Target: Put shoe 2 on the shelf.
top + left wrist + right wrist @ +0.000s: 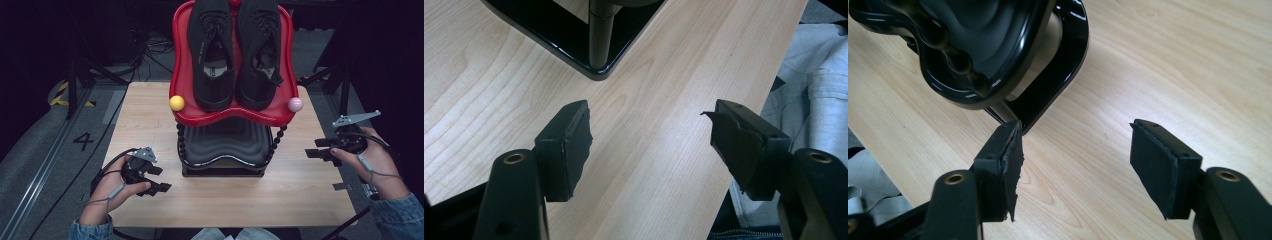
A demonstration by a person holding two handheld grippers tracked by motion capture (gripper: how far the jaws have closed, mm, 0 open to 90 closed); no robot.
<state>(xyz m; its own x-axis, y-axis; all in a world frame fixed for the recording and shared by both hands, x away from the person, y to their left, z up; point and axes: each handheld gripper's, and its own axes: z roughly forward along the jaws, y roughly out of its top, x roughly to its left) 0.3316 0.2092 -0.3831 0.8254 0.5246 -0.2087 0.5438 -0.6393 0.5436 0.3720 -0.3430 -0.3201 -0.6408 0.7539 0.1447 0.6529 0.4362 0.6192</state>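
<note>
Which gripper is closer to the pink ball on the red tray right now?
Right. The right gripper is below and just right of the pink ball; the left gripper sits far across, past the rack.

A two-tier rack (227,150) stood upright mid-table between my hands, touching neither. Its glossy black lower tray (968,55) was bare. On the red upper tray (178,75) lay a pair of black shoes (235,50), side by side, heels toward me, soles down.
</note>
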